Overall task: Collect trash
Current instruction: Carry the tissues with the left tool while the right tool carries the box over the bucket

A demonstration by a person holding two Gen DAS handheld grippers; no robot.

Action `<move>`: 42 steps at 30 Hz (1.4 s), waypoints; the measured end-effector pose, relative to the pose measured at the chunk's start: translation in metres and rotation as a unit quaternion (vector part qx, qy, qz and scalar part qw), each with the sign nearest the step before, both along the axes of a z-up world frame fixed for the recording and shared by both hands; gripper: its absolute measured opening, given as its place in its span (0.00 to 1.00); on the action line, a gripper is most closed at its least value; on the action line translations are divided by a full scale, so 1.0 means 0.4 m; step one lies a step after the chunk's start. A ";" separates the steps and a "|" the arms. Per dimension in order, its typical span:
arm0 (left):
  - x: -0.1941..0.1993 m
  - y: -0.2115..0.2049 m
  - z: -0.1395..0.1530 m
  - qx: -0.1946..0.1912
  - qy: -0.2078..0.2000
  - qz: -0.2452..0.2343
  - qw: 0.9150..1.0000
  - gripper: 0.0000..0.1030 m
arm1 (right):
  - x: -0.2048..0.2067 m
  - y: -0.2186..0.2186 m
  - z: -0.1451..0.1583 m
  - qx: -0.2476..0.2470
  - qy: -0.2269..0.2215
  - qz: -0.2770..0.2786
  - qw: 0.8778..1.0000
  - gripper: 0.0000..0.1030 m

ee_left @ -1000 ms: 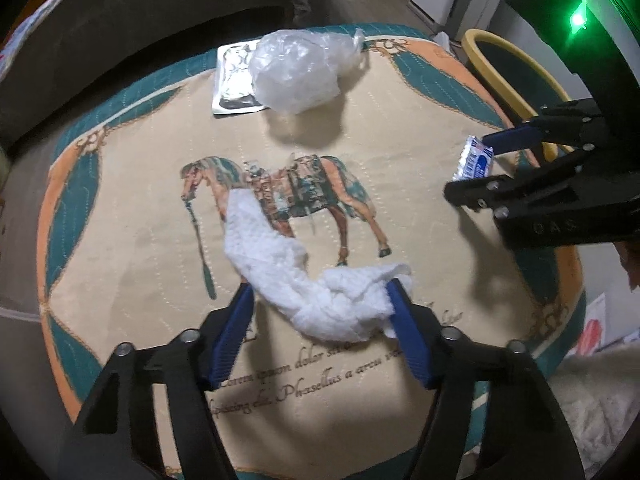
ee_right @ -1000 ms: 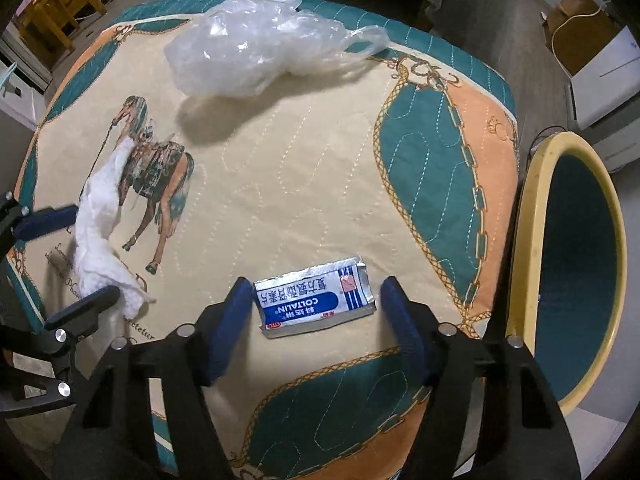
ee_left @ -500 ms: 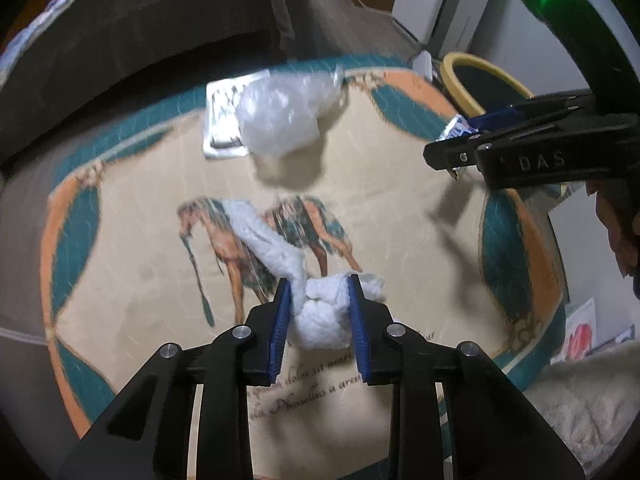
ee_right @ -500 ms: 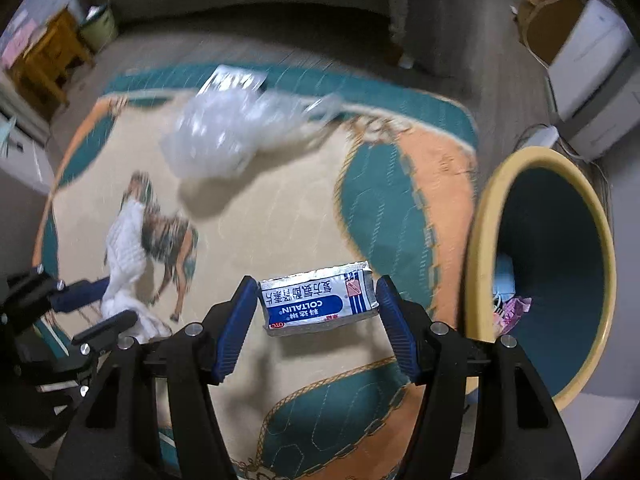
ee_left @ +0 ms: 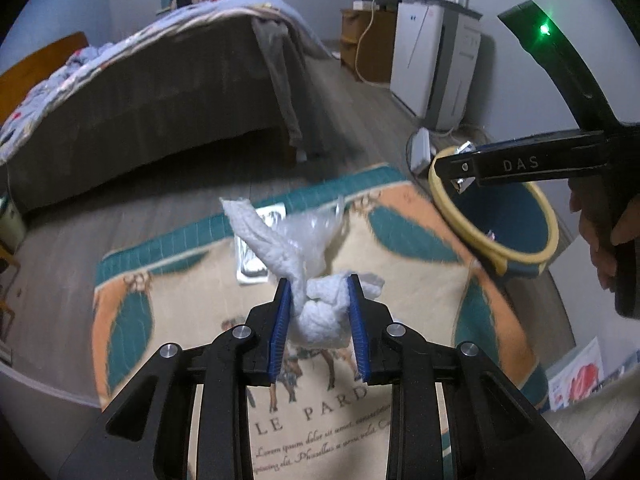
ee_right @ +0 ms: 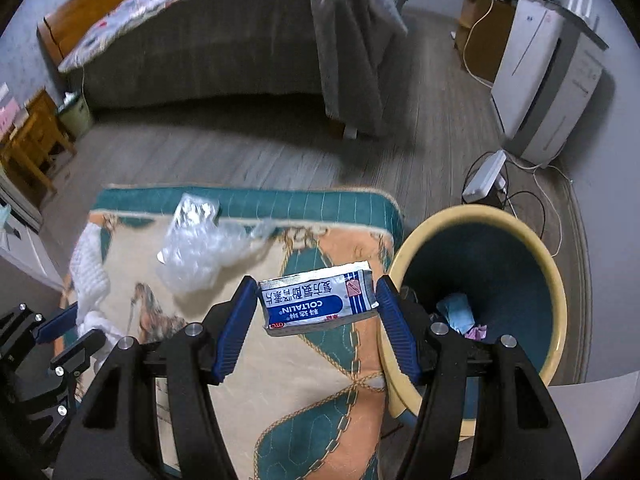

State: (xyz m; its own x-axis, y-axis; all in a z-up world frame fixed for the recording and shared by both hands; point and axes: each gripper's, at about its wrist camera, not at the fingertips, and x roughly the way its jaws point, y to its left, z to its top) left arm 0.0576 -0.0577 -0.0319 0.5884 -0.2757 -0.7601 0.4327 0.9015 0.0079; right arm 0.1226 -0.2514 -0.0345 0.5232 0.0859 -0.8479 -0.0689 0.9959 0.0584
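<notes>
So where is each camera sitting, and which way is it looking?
Left wrist: sits on the left gripper, looking down along its fingers at the white tissue they clamp; the person's hand shows at right.
Right wrist: sits on the right gripper, looking down at the medicine packet it grips, beside the bin; no hand shows.
Shared: rug, plastic bag, bin, bed.

Crumpled white tissue (ee_left: 320,312) and blue-white sachet (ee_right: 318,299) aloft; clear plastic wrap (ee_right: 200,252) on rug.
</notes>
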 end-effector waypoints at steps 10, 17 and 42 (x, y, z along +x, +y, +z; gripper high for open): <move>0.019 -0.018 0.044 -0.014 -0.026 0.001 1.000 0.29 | -0.024 -0.046 0.066 0.020 -0.036 -0.014 0.999 0.59; 0.027 -0.063 0.060 -0.020 -0.033 -0.008 0.999 0.29 | -0.036 -0.096 0.078 0.018 -0.047 -0.028 0.998 0.59; -0.038 -0.335 -0.032 0.009 -0.007 -0.100 0.995 0.29 | -0.046 -0.460 -0.043 0.023 0.001 -0.196 0.980 0.59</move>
